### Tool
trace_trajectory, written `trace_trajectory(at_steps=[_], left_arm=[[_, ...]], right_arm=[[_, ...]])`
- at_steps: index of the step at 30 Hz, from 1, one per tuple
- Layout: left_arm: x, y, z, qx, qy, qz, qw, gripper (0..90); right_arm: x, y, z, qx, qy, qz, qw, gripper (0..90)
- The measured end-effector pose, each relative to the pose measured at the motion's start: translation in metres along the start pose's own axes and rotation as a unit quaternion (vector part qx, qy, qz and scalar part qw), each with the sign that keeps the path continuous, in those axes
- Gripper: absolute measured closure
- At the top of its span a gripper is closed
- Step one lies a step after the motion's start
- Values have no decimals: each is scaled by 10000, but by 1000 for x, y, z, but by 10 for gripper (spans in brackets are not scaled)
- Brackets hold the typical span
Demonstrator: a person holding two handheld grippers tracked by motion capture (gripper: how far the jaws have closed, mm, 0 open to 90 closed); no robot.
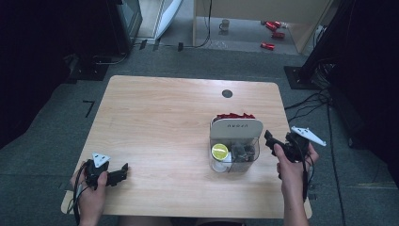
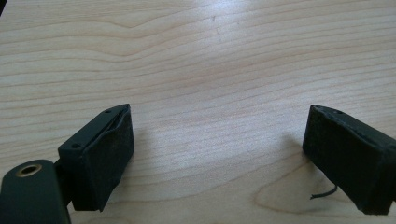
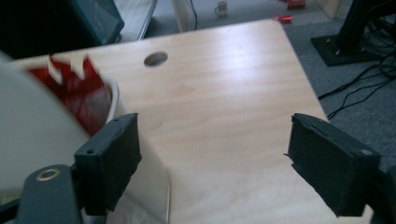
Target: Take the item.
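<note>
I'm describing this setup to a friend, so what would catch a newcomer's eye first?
A white and clear organizer stands right of centre on the wooden table, with red packets at its back and a yellow-green lid in front. The right claw hovers open beside it; the left claw rests open near the front-left corner.

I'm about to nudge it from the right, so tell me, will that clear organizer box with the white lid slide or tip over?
The organizer is taller than it is wide, so a high push may tip it; low, it probably slides on the smooth table. Its thin clear walls suggest it's light. The right gripper is open beside it.
</note>
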State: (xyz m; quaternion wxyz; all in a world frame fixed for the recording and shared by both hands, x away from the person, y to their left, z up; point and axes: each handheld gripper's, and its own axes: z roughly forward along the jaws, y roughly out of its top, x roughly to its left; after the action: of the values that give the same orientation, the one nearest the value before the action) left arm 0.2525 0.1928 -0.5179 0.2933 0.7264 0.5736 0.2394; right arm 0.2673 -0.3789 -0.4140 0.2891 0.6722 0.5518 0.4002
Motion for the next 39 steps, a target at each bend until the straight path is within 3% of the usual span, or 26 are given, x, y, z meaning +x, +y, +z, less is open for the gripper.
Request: trace_trajectory(at_steps=[1, 2, 3, 6, 13, 20, 28, 37, 39], left_arm=[[0, 0, 0, 0, 0, 0, 10000, 95], [0, 0, 0, 0, 0, 0, 10000, 95], [0, 0, 0, 0, 0, 0, 10000, 95], [0, 0, 0, -2, 0, 0, 10000, 95], [0, 0, 0, -9, 1, -10, 10000, 95], [0, 0, 0, -9, 0, -12, 10000, 95], [0, 0, 0, -10, 4, -2, 10000, 95], [0, 0, 0, -9, 1, -8, 10000, 95], [0, 0, 0, 1, -1, 2, 10000, 95]], right_arm=[[0, 0, 0, 0, 0, 0, 10000, 177], [3, 13, 2, -32, 13, 24, 10000, 182], [3, 13, 2, -32, 13, 24, 10000, 182], [12, 36, 3, -49, 112, -10, 9999, 183], [27, 53, 6, -35, 284, -95, 9995, 183], [37, 54, 8, 77, 573, -104, 9983, 225], [44, 48, 2, 200, 823, -238, 9961, 203], [45, 35, -11, 132, 870, -316, 9956, 183], [46, 27, -15, 124, 784, -444, 9959, 183]])
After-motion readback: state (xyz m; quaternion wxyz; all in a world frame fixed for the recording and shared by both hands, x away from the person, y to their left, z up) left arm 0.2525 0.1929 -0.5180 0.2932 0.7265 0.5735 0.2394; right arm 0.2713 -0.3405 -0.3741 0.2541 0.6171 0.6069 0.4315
